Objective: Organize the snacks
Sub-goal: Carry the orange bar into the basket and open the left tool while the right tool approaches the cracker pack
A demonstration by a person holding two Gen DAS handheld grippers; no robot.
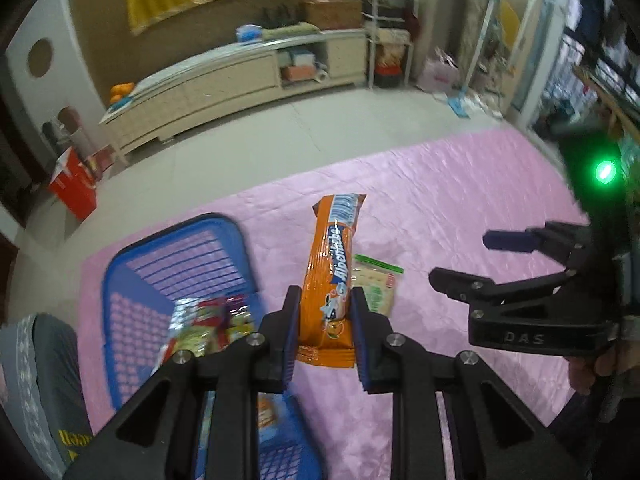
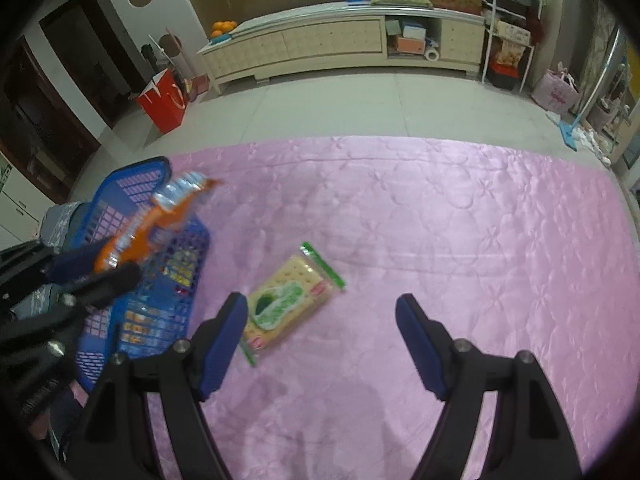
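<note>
Surface: a pink quilted cover (image 2: pixel 440 220) spreads over the counter and carries everything; whether a bed or a table lies under it I cannot tell.
Basket: the blue slatted basket (image 1: pixel 120 280) sits at about 9 o'clock in the left wrist view and about 8 o'clock in the right wrist view, with several snack packets (image 1: pixel 212 324) already inside.
Left tool: the left tool (image 1: pixel 324 320) is clamped on the lower end of the orange wafer pack (image 1: pixel 332 256), its pads pressing both long sides.
Orange pack: it stands up from the jaws, clear of the cover, just beside the basket's right rim in the left wrist view and over the basket in the right wrist view.
Right tool: the right tool (image 2: pixel 320 336) hangs with jaws spread wide and nothing between them.
Cracker packet: the green-and-cream cracker packet (image 2: pixel 292 300) lies flat on the cover, close to the right tool's left pad (image 2: pixel 224 340), toward 11 o'clock from that tool.
Step in hand: likely carrying the orange pack to the basket.
Doing it well: bring the pack fully past the rim, lower it, tip it flat over the packets, then let go.
Risk: the grip is at one end, so the long pack may swing or snag the rim.
Next for the right: centre both pads across the cracker packet's narrow width before closing.
</note>
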